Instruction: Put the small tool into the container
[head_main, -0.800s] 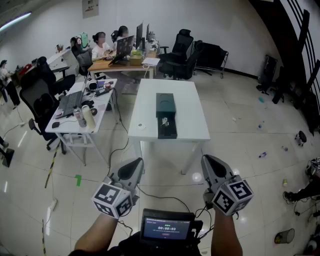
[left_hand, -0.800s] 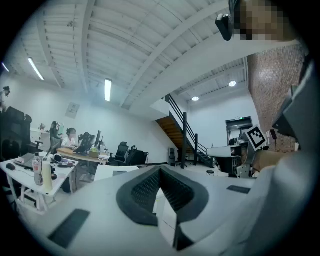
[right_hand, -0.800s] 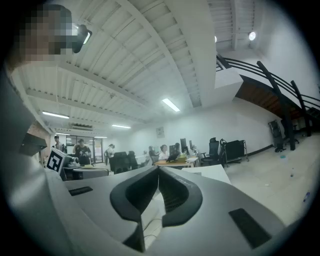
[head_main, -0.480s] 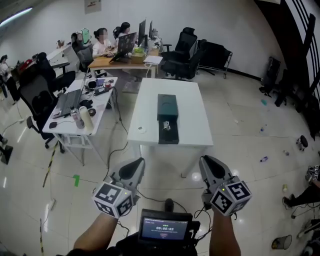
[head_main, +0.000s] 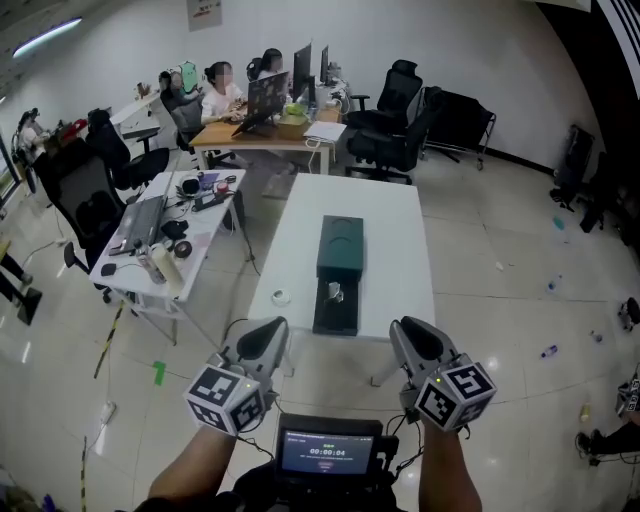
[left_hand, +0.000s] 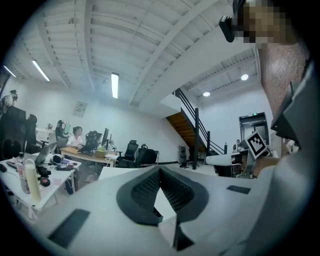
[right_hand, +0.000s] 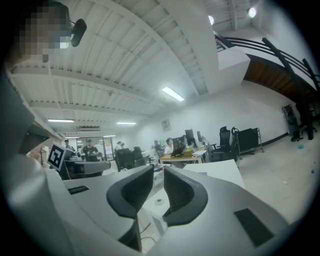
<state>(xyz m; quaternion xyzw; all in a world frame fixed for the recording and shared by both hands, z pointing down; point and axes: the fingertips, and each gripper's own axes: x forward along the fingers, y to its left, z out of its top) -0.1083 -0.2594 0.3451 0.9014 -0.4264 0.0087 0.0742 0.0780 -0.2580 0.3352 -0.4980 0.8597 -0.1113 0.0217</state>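
A dark green container (head_main: 340, 246) lies lengthwise on the white table (head_main: 390, 220) ahead of me. Its near part is a darker flat section (head_main: 334, 312). A small pale tool (head_main: 335, 292) rests on that section. Both grippers hang short of the table's near edge, over the floor. My left gripper (head_main: 276, 326) has its fingertips together and holds nothing; in the left gripper view (left_hand: 160, 170) the pads meet at the tip. My right gripper (head_main: 399, 328) stands slightly open, a narrow empty gap showing in the right gripper view (right_hand: 158, 171).
A small round white object (head_main: 281, 296) sits near the table's left front corner. A cluttered desk (head_main: 170, 215) with a laptop and bottles stands at the left. Office chairs (head_main: 395, 120) and seated people (head_main: 222, 95) are behind. A small screen (head_main: 325, 452) sits between my forearms.
The table and container have drawn nearer and lower in the head view as the person steps toward them. Both grippers keep their pose in front of the body.
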